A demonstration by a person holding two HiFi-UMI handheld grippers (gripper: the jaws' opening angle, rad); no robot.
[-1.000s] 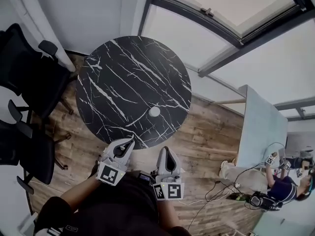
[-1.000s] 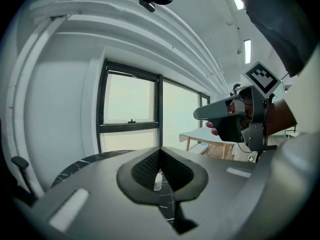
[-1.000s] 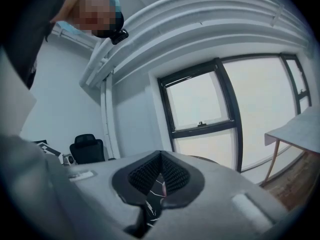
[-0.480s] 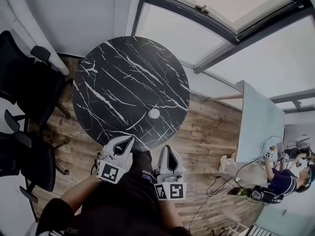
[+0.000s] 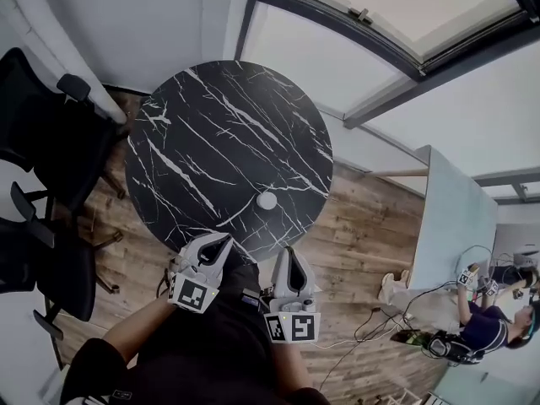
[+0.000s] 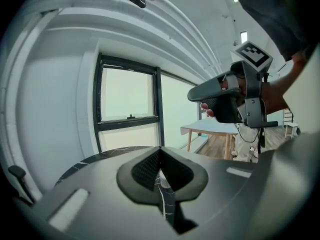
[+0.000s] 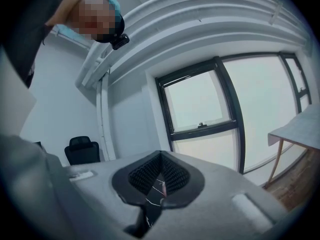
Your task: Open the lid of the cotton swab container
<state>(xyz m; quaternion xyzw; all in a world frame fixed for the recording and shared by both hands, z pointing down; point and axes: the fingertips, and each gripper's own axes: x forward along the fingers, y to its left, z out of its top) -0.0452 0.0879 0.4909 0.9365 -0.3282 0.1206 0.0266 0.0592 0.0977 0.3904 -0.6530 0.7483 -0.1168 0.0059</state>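
The cotton swab container [image 5: 267, 201], a small white round tub, stands on the round black marble-patterned table [image 5: 211, 133], towards the table's near right edge; it is too small in the head view to show its lid in any detail. Nothing else lies on the tabletop. The 2 grippers are held side by side just off the table's near edge, both pointing towards it and well apart from the container. The left gripper [image 5: 222, 243], grey with a square-marker cube at its rear, has its jaws clenched together with nothing between the ribbed pads. Only a thin strip of the veined tabletop shows through the slit beneath them. The right gripper [image 5: 288, 256], of the same grey build, is likewise clenched on nothing, its pads meeting at the tip, and it sits just right of the left one without touching it. 2 black office chairs [image 5: 42, 125] stand on the wooden plank floor [image 5: 363, 226] at the table's left. A dark-framed window [image 5: 405, 7] runs along the far wall. To the right is a pale rectangular table [image 5: 456, 226], with another person [image 5: 485, 327] beyond its near end.
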